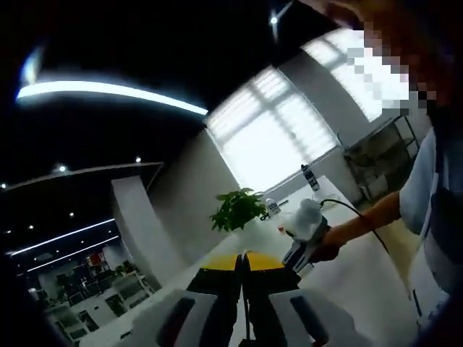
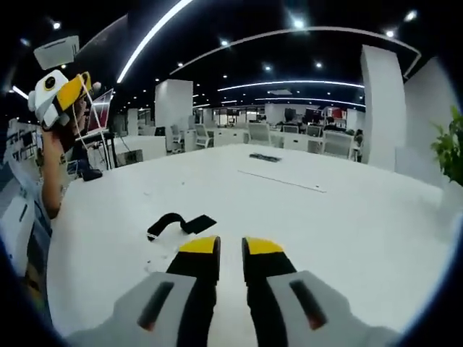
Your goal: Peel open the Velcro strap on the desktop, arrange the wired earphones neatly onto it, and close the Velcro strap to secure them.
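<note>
A black Velcro strap (image 2: 181, 223) lies curled on the white table (image 2: 325, 238), just ahead and left of my right gripper (image 2: 231, 249). That gripper's yellow-tipped jaws stand a little apart, with nothing between them. My left gripper (image 1: 242, 262) is raised off the table and points up at the ceiling, jaws pressed together. A thin dark earphone wire (image 1: 247, 318) runs down between them. In the right gripper view the left gripper (image 2: 76, 87) is held high at the far left by a hand. In the left gripper view the right gripper (image 1: 298, 249) sits low over the table in a hand.
A potted plant (image 1: 239, 208) and a bottle (image 1: 309, 176) stand at the table's far end by the window. A small black object (image 2: 264, 157) and a long thin strip (image 2: 282, 181) lie farther along the table. Office chairs and desks (image 2: 289, 137) stand beyond.
</note>
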`<state>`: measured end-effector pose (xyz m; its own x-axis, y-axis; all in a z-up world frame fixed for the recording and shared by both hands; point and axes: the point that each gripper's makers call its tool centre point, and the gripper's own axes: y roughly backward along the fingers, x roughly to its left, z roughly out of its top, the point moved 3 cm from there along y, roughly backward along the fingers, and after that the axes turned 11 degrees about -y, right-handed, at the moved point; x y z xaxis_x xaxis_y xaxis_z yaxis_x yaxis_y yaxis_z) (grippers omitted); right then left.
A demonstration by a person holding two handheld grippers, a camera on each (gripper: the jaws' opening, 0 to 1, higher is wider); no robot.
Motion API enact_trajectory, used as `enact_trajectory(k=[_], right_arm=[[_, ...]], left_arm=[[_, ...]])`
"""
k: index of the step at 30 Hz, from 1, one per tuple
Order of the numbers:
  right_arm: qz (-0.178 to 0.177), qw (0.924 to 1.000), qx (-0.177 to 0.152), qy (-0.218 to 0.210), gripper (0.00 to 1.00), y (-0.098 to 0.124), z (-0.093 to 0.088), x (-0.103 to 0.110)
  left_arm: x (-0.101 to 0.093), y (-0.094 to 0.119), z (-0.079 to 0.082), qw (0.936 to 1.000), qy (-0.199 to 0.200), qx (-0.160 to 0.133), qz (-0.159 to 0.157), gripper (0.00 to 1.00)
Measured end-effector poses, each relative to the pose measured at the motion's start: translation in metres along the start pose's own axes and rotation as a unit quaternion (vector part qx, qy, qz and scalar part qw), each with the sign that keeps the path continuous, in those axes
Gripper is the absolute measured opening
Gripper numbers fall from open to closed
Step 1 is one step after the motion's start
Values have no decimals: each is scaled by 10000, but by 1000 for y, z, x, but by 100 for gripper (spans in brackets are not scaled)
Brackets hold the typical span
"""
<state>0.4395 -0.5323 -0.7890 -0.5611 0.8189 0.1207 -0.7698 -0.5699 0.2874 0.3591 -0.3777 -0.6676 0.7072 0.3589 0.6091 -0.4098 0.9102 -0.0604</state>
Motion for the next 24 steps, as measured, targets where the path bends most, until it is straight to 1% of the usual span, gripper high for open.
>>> enact_trajectory(k=[2,6,8,9,11,15,17,18,20,22,24], right_arm=[[-15,10000,32,74,14,-1,-1,2],[252,9997,20,-14,13,1,-2,21],[394,9992,48,30,13,2,-3,31],[503,9987,82,47,13,2,-4,40],[632,9979,100,90,13,2,-5,51],[1068,9941,183,88,13,1,-8,80],[1163,9929,224,116,13,-1,-9,89],[1272,9914,259,158,13,-3,-11,97],[1374,9899,295,175,13,-5,-11,107],[1457,9887,262,248,13,-6,-6,115],[1461,9884,213,350,13,-8,0,118]], left_arm=[[-4,-4,-8,9999,15,100,-60,5],[-11,-9,-25,9993,108,294,-180,5],[-12,-10,-37,9987,42,491,-138,5],[-11,-10,-42,9983,16,570,-100,5],[-8,-9,-51,9979,57,647,-50,5],[-4,-7,-63,9969,233,746,40,5],[-3,-7,-65,9968,261,752,70,5],[-4,-7,-64,9968,266,745,94,5],[-4,-7,-62,9970,266,713,125,5],[-3,-7,-60,9972,271,679,142,5],[-3,-8,-60,9974,267,658,141,5]])
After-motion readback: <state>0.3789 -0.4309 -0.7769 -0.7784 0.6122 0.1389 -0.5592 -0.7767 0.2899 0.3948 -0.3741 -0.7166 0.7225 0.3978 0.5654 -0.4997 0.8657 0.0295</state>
